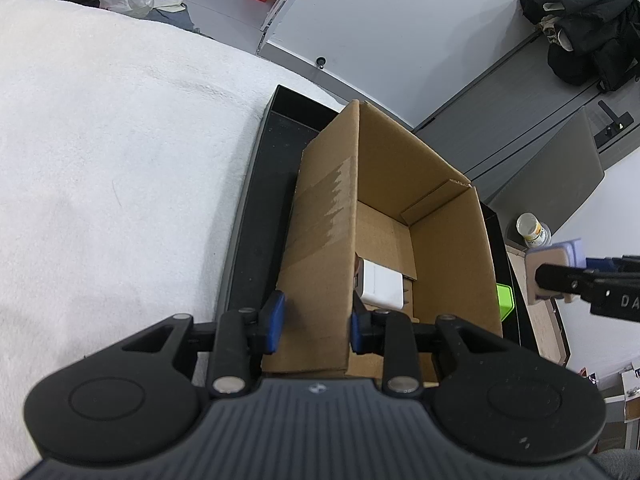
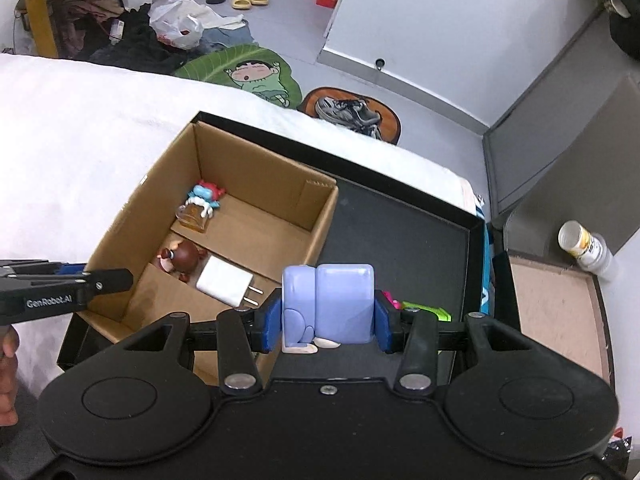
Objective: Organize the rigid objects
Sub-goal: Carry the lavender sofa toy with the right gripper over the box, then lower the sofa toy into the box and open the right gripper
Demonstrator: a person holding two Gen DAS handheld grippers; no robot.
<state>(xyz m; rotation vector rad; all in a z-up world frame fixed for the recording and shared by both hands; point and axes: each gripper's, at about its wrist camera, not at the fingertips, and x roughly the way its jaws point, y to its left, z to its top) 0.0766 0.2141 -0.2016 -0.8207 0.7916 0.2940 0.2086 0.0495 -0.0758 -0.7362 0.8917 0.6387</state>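
The right gripper is clamping a stiff, light-looking lavender toy block by its flat sides above the black tray, while the left gripper is pinching the cardboard box wall.

Lilac toy held over the tray, box already part-filled

The blocky lilac figure hung pinched above the black tray; the open cardboard box stood in the tray, holding a white charger, a brown figurine, a blue figurine and a small amber bottle.
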